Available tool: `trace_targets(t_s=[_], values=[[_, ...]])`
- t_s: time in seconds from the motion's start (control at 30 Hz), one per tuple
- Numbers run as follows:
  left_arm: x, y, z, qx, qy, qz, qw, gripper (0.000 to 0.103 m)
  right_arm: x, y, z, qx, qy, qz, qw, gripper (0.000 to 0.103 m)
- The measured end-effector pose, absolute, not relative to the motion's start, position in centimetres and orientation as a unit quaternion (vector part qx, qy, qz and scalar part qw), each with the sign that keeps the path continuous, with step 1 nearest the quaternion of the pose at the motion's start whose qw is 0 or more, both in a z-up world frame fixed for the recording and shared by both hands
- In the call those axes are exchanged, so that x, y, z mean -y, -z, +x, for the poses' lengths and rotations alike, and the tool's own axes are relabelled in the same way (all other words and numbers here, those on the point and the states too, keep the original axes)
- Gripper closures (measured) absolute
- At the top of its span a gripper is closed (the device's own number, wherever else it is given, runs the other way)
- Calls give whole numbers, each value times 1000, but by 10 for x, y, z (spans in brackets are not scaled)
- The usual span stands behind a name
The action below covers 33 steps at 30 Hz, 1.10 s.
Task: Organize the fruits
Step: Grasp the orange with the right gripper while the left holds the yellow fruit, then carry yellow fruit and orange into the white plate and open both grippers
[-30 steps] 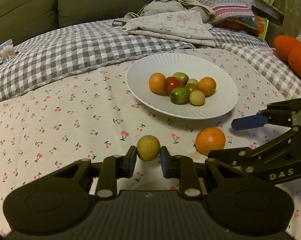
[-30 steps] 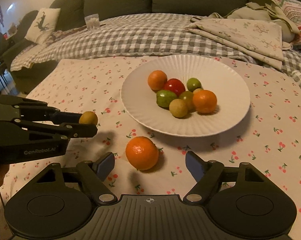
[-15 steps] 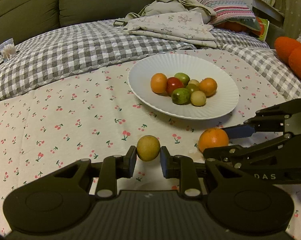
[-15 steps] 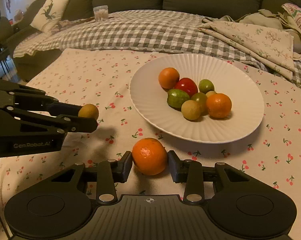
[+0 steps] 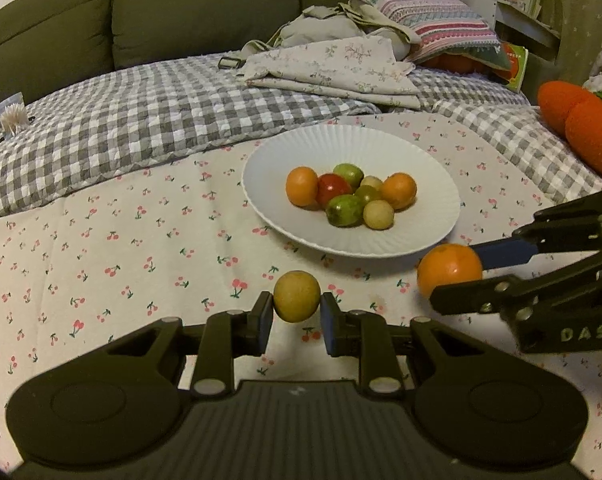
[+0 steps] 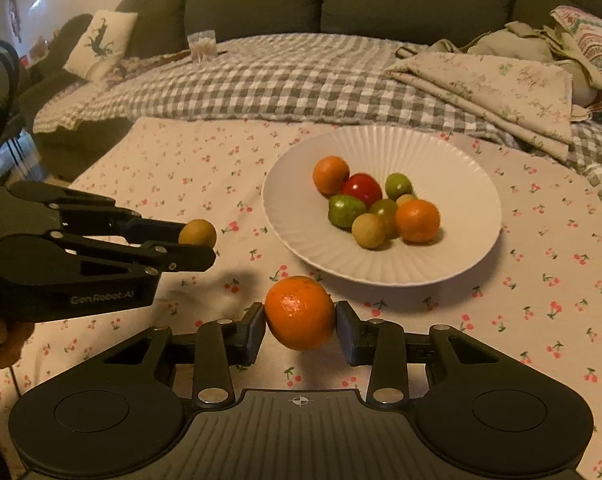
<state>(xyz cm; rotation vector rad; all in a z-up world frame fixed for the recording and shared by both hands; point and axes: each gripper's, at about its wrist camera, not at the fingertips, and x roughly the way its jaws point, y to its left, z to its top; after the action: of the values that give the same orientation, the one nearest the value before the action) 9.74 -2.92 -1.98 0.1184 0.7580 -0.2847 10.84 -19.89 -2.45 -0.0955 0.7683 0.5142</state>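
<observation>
My left gripper (image 5: 293,317) is shut on a small yellow-green fruit (image 5: 297,296) and holds it above the cherry-print cloth, short of the plate; the fruit also shows in the right wrist view (image 6: 197,233). My right gripper (image 6: 301,326) is shut on an orange (image 6: 300,312), lifted just off the cloth; the orange also shows in the left wrist view (image 5: 449,269). A white ribbed plate (image 5: 421,184) (image 6: 461,168) beyond both grippers holds several fruits: oranges, a red one, green and yellow ones.
A grey checked blanket (image 5: 141,116) and folded floral cloths (image 5: 333,68) lie behind the plate. A green sofa back (image 6: 381,0) stands beyond. Orange plush shapes (image 5: 581,120) sit at the right. A cup of toothpicks (image 6: 201,45) stands far back.
My right gripper closed on the orange that lay on the cloth and lifted it slightly. My left gripper kept its fruit and stayed almost in place.
</observation>
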Motion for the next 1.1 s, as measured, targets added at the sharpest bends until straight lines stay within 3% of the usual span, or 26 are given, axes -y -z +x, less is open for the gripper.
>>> trace_targets(t_s=[1.1], values=[[79, 10, 140, -324, 152, 84, 930, 79, 282, -3, 141, -330, -148, 28, 932, 66]])
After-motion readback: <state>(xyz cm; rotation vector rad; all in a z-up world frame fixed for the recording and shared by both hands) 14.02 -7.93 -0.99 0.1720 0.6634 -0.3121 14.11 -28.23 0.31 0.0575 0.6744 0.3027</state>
